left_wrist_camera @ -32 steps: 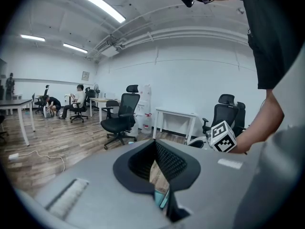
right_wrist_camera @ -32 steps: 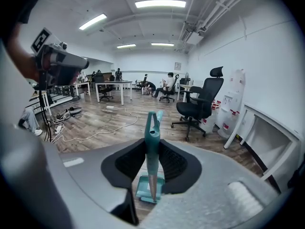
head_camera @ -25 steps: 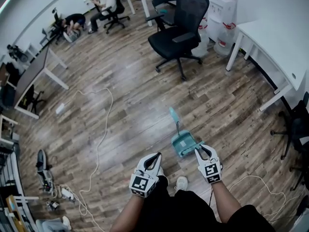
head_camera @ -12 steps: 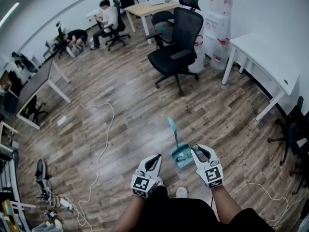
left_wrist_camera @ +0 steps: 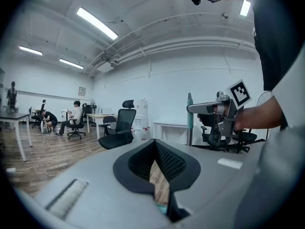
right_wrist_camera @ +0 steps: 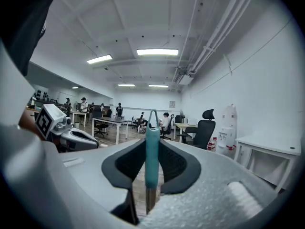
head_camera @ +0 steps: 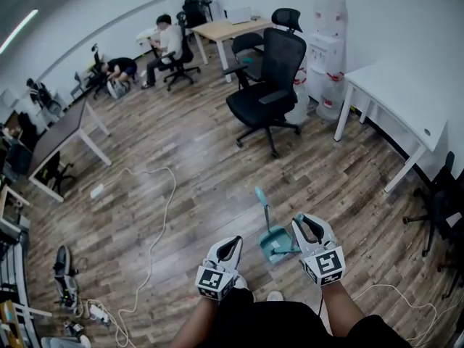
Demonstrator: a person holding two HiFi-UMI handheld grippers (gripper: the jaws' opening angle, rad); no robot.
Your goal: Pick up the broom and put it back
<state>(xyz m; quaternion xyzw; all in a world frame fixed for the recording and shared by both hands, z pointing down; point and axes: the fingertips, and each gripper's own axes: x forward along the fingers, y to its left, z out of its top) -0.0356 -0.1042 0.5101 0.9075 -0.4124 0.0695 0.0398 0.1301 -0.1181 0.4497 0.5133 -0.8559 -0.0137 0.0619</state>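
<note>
The broom's teal handle stands upright between the pads of my right gripper, its hanging loop above the fingertips. These jaws have just been closing, and the pads now press on the handle. The left gripper view shows the same handle held in the right gripper. In the head view my right gripper hovers over a teal dustpan on the floor. The dustpan's own long handle leans away. My left gripper is beside it, shut and empty, with its tips together.
A black office chair stands ahead on the wooden floor. A white table is at the right, and a water dispenser is by the wall. A white cable snakes across the floor at the left. People sit at desks far back.
My right gripper has risen toward the camera with the handle in it. The left gripper has come up a little. The view has tilted to show more of the far wall.
</note>
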